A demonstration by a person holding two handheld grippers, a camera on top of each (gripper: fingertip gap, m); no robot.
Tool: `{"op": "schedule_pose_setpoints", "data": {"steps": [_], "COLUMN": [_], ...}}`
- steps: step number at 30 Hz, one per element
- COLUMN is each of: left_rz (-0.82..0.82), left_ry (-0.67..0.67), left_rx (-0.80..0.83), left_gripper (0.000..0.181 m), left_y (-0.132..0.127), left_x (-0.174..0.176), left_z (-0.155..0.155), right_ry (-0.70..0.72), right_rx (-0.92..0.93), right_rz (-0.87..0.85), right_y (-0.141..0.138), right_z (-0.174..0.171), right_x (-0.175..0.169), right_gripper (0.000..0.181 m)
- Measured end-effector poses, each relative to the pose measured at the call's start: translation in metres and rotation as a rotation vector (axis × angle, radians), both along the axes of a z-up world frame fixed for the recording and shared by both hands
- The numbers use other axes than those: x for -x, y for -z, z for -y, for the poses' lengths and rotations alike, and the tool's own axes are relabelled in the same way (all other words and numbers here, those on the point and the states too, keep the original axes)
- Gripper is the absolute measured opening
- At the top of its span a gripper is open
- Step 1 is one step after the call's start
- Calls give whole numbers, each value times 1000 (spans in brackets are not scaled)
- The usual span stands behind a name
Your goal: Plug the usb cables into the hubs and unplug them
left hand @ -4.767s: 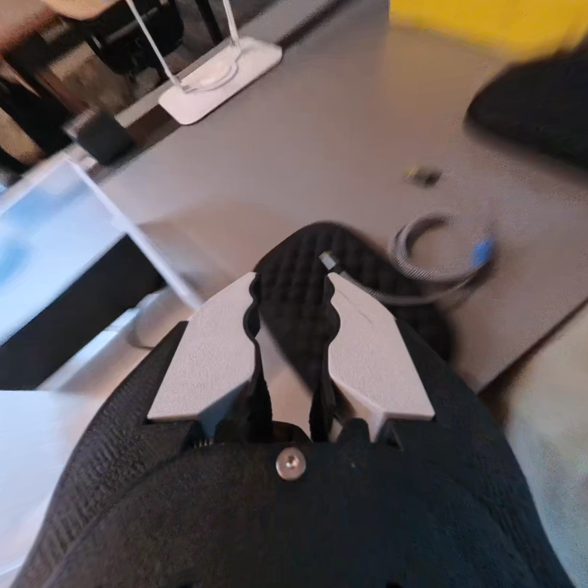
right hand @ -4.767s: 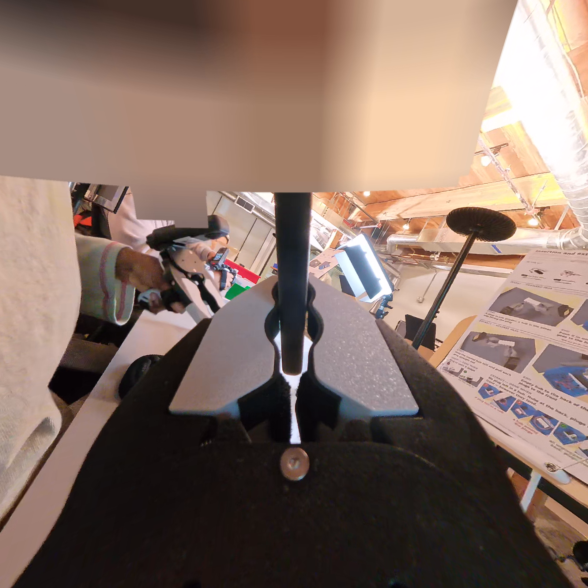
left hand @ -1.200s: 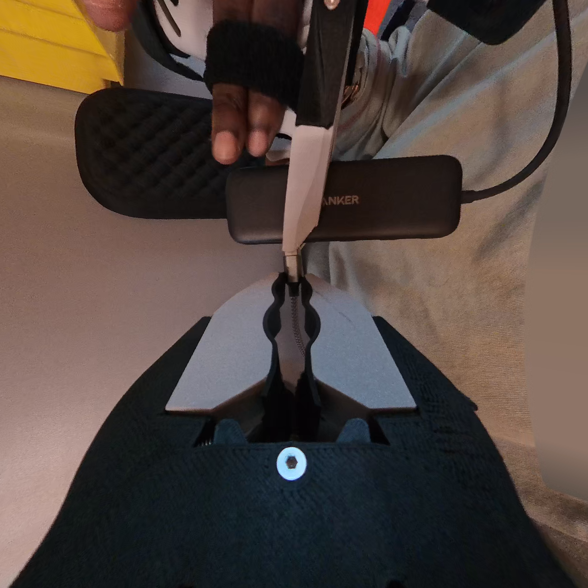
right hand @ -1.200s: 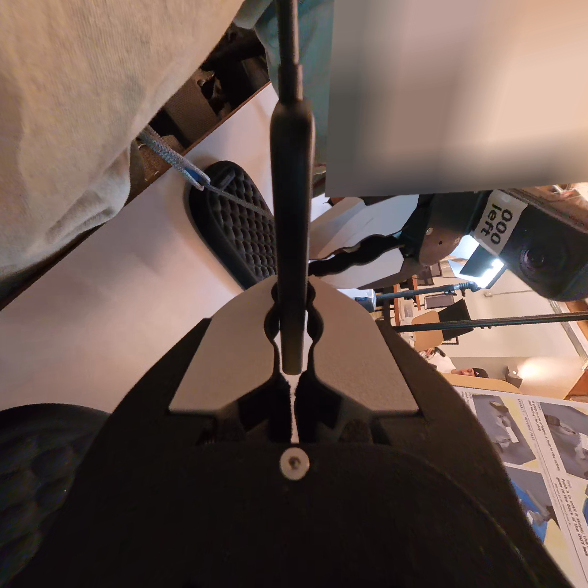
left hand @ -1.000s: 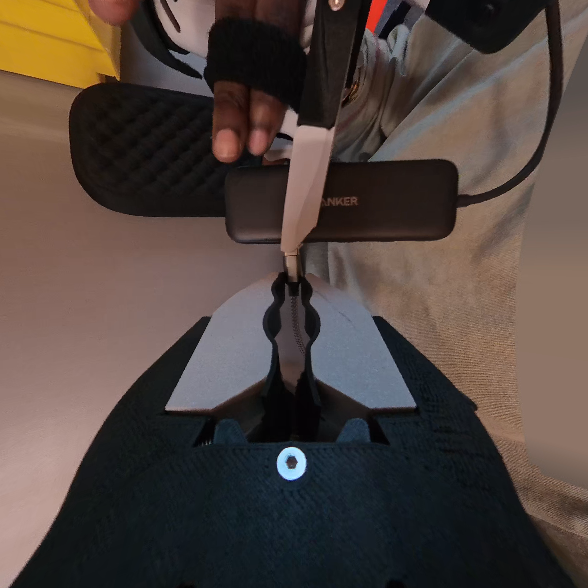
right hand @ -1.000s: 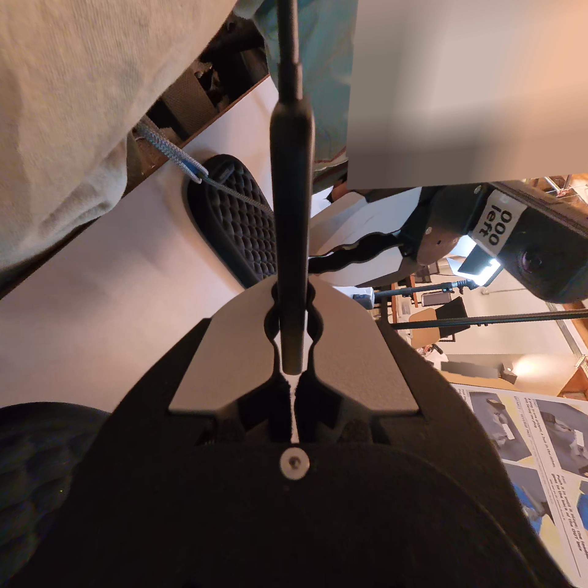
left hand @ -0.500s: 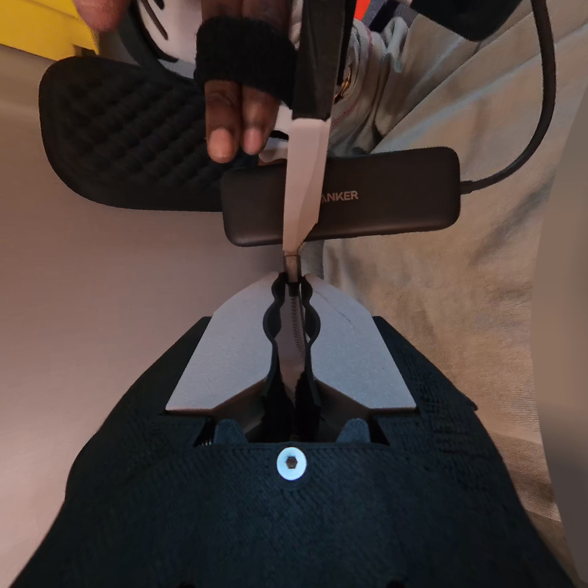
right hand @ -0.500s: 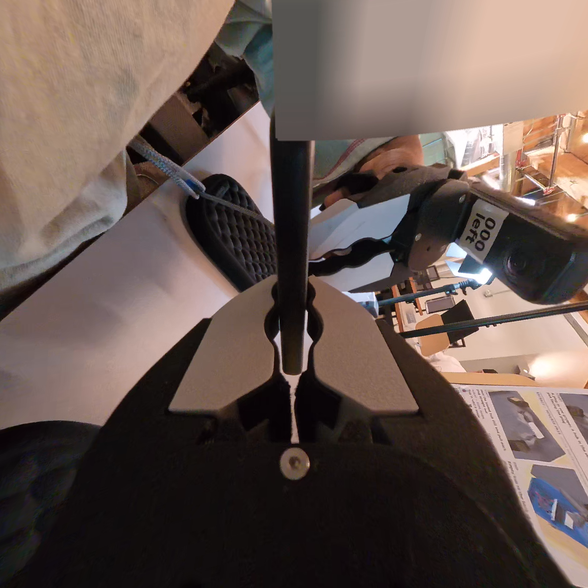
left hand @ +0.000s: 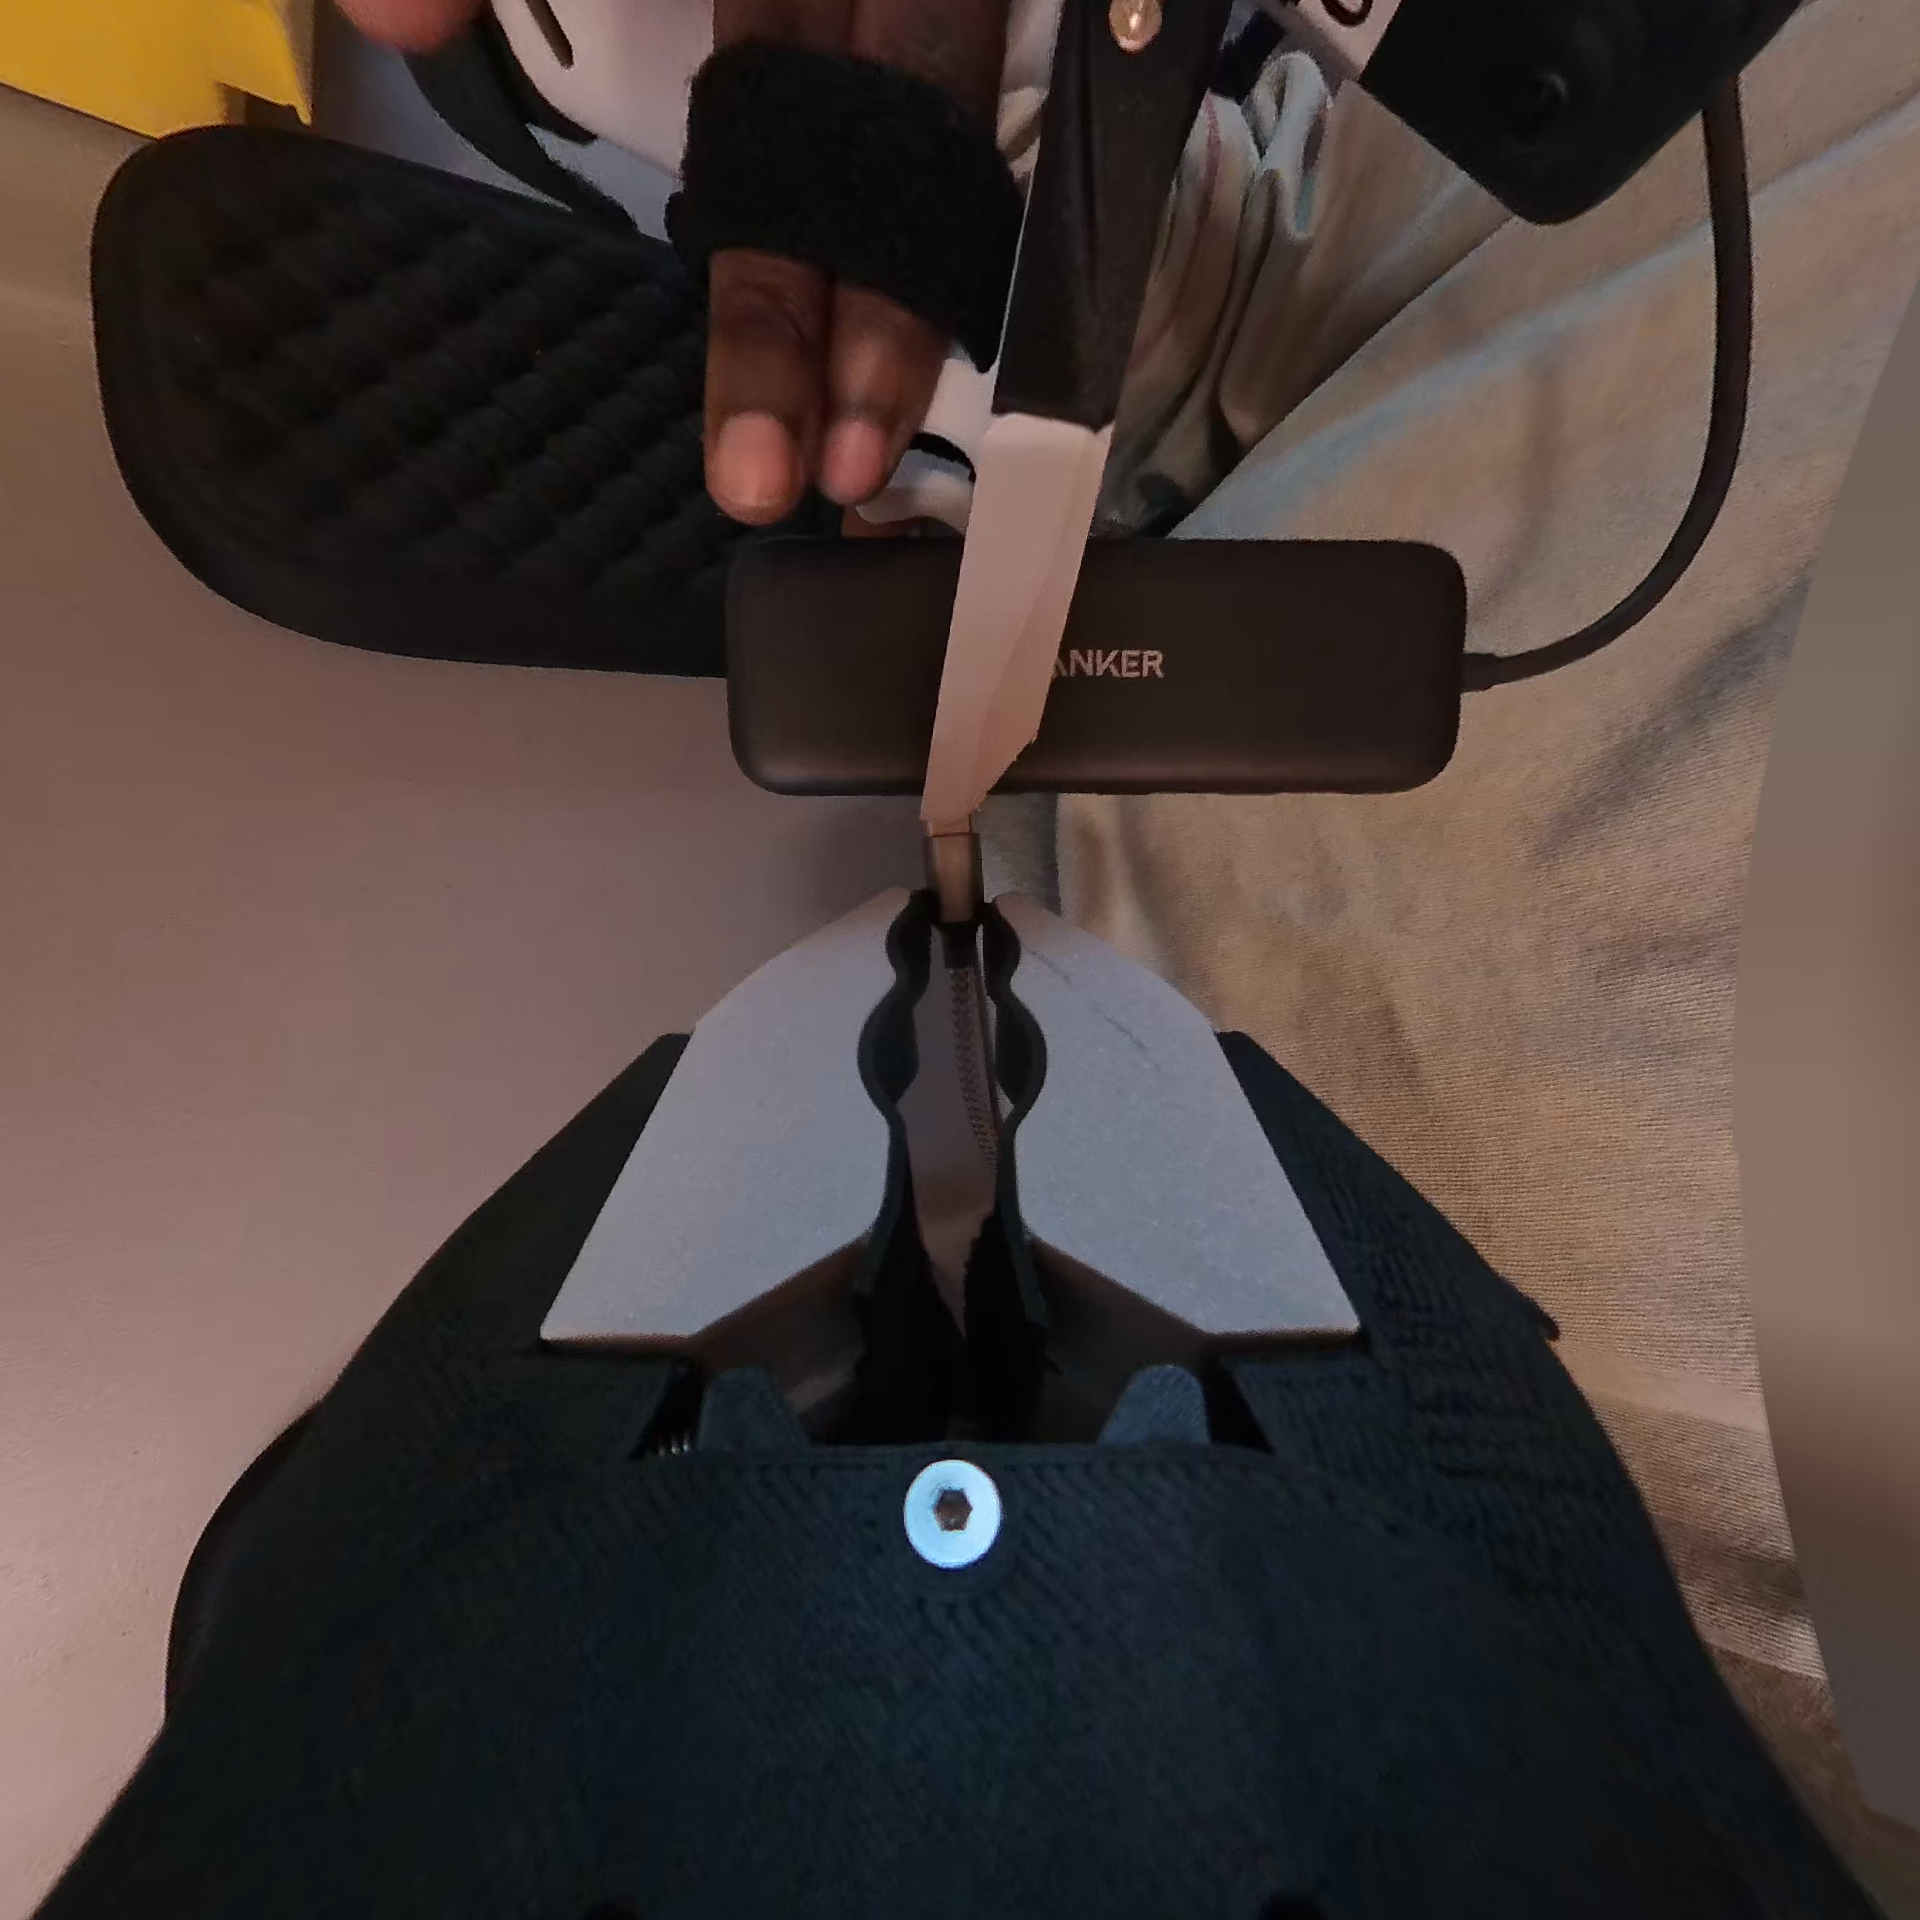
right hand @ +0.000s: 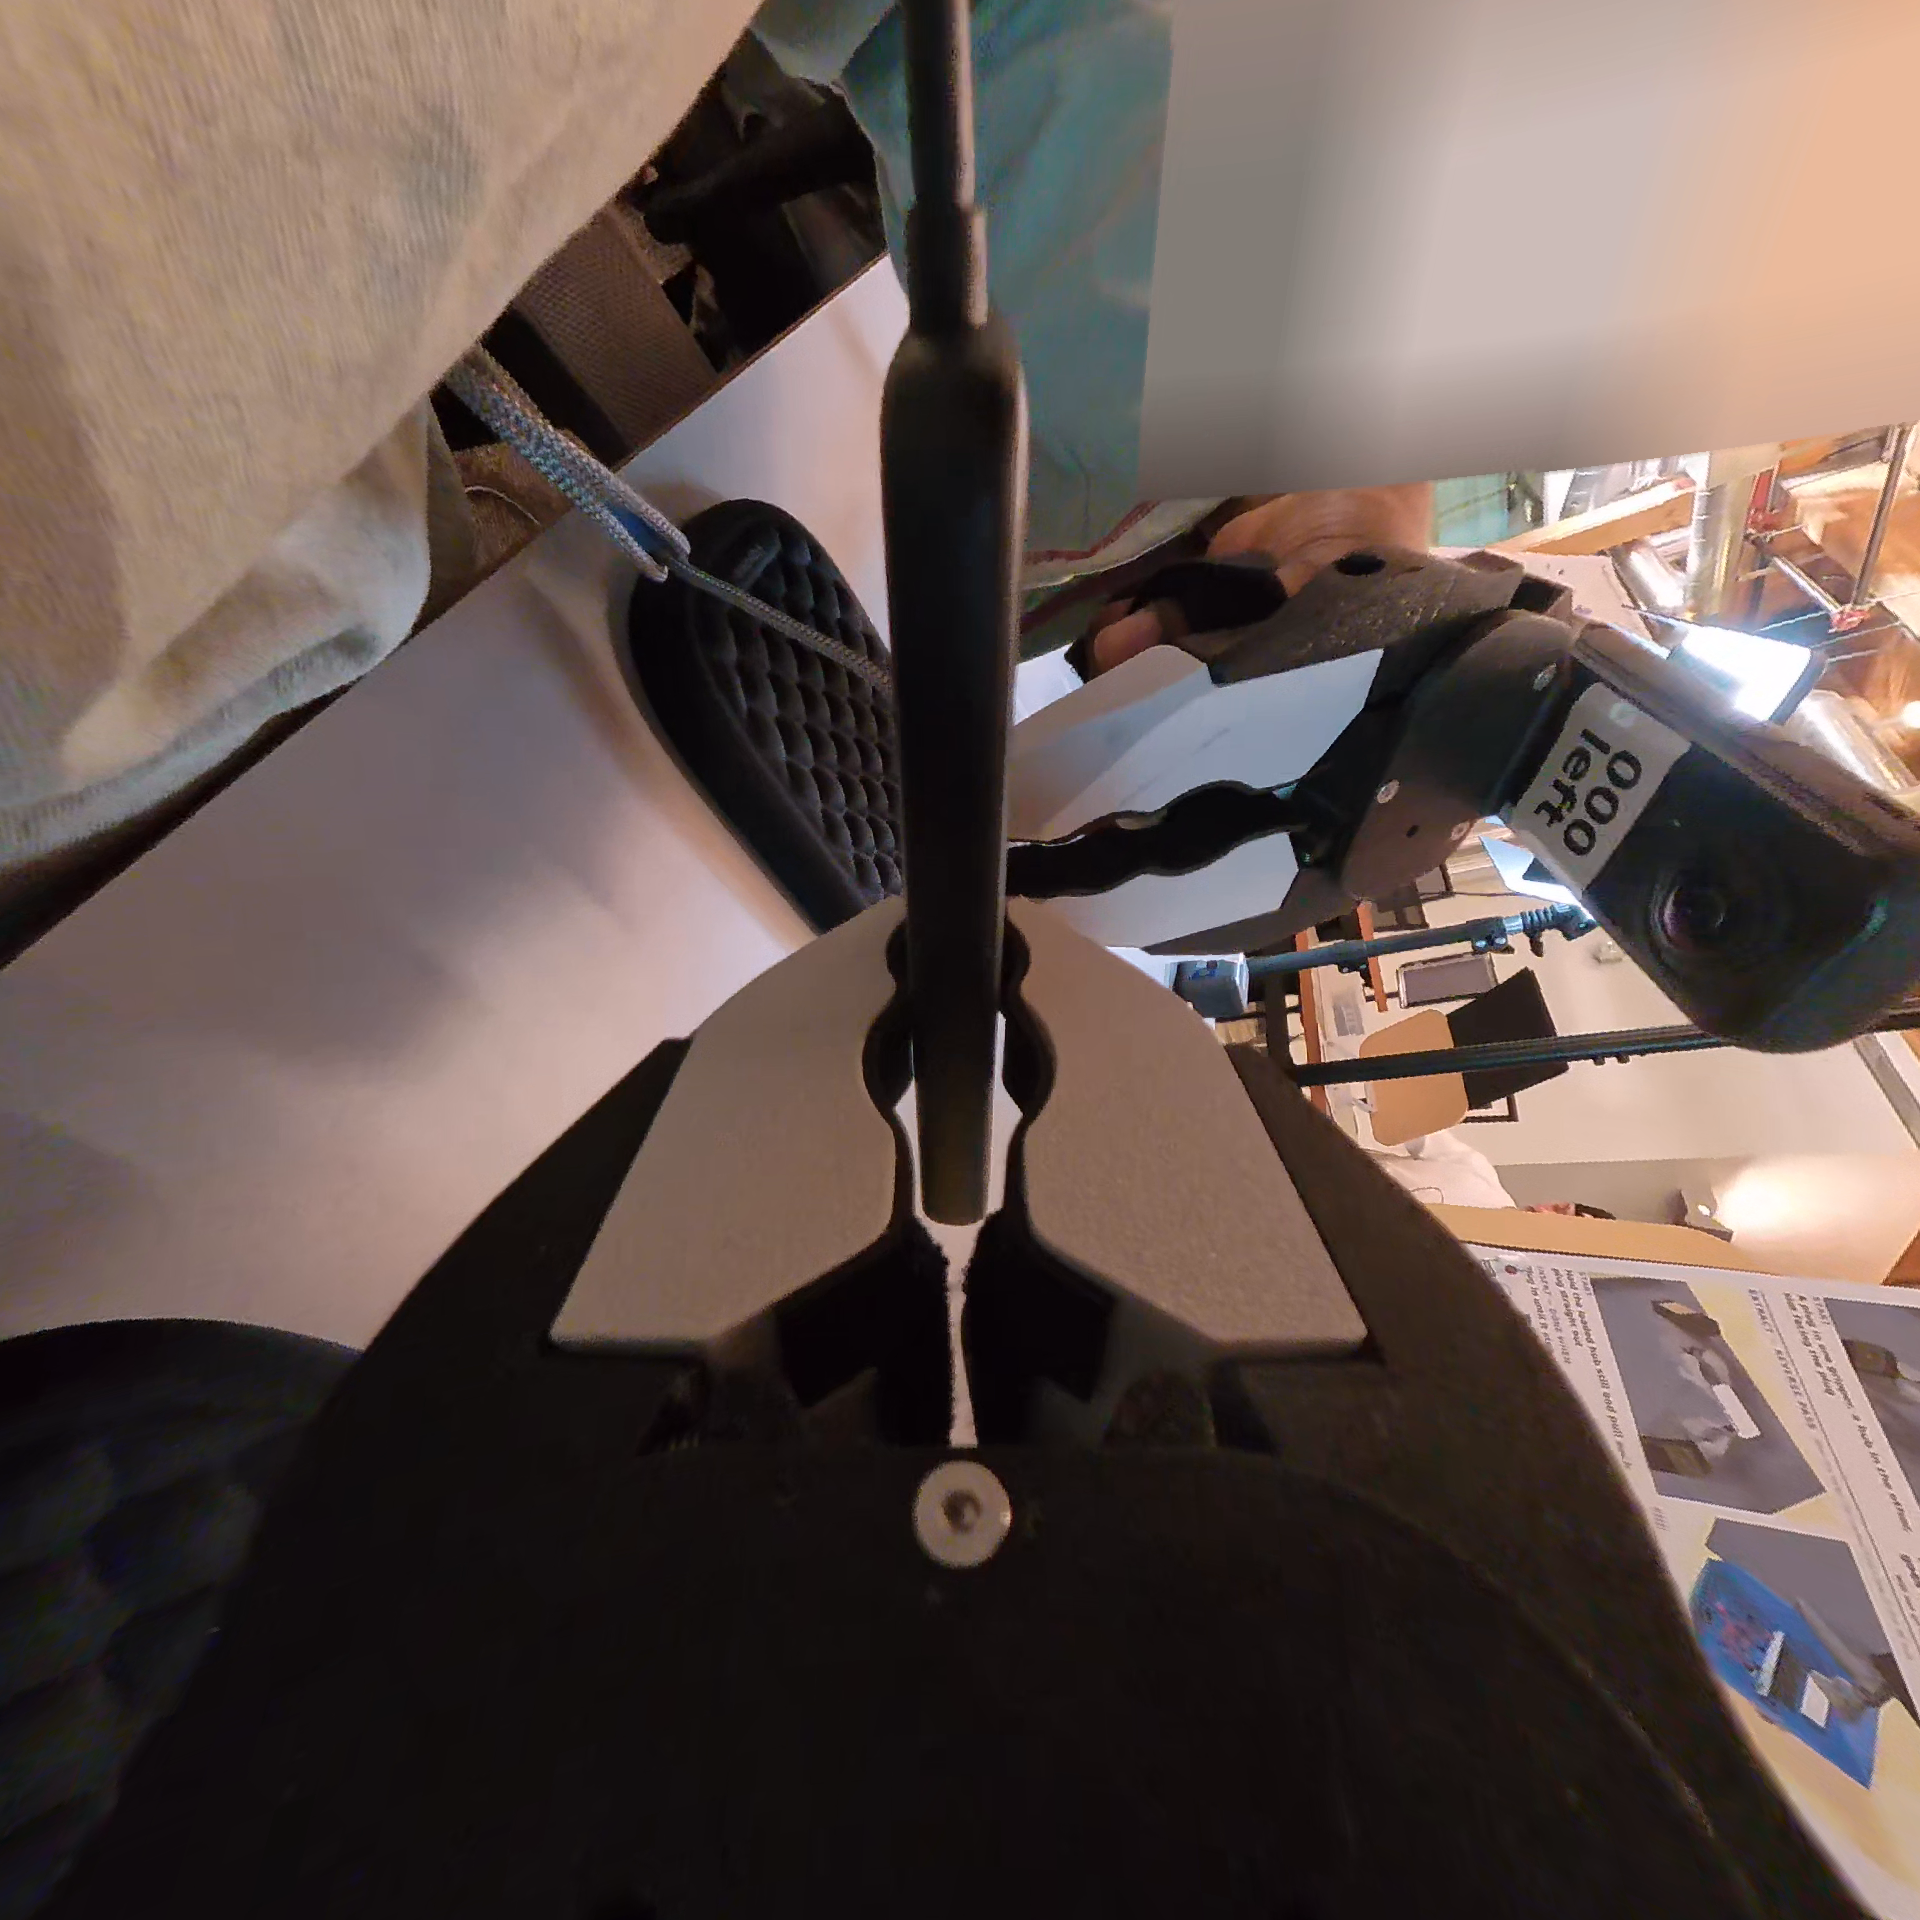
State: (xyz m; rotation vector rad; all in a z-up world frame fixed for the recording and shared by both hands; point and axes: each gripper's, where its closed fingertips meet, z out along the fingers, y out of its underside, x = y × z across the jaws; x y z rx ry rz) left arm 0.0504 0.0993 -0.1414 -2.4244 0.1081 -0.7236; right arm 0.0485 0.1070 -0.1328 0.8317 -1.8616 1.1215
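Note:
My left gripper [left hand: 954,906] is shut on the metal plug [left hand: 951,860] of a grey braided USB cable [left hand: 975,1070]. The plug tip points at the near long edge of the black hub [left hand: 1247,675]. The joint is hidden behind a white finger [left hand: 1003,623] of the right gripper, which crosses the hub. In the right wrist view my right gripper [right hand: 954,935] is shut on the hub [right hand: 951,675], seen edge-on. The left gripper [right hand: 1164,800] reaches in from the right at the hub. The braided cable [right hand: 769,613] trails left over the pad.
A black textured pad [left hand: 395,416] lies on the pale table [left hand: 312,935] behind the hub; it also shows in the right wrist view [right hand: 800,727]. A person's hand [left hand: 821,364] and clothed body are close by. The hub's own black cord [left hand: 1725,364] curves away right. A printed sheet [right hand: 1714,1455] lies at the right. Less than 4 cm separates the two grippers' tips.
Since 4.8 s ago my left gripper has shut on the cable plug and brought it to the hub, and my right gripper has lowered the hub to the table. Over the last second, only slight shifts.

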Motion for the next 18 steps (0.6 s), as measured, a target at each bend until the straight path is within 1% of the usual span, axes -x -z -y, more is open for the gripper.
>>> {"op": "schedule_pose_setpoints", "data": {"steps": [2, 5, 9, 12, 14, 16, 18], "left_rz": [17, -2, 9, -17, 10, 29, -2], "left_ry": [-2, 6, 2, -21, -22, -74, -116], "left_rx": [-14, -10, -45, -53, -60, -88, -107], "left_gripper": [9, 9, 9, 9, 8, 9, 10], "left_y": [-2, 0, -1, 5, 8, 9, 13], "left_x": [-2, -1, -3, -2, -4, 0, 5], "left_z": [-2, -2, -5, -8, -8, -11, -13], "right_ry": [-7, -3, -16, -3, -2, 22, 56], "right_rx": [0, -13, 10, -25, -34, -34, -48], "right_rz": [-4, -7, 34, 37, 44, 38, 19], "right_y": [0, 1, 0, 7, 9, 11, 14], "right_z": [2, 2, 1, 1, 3, 1, 0], "right_x": [-1, 0, -2, -1, -3, 1, 6], "right_gripper": [12, 12, 12, 12, 12, 12, 12]}}
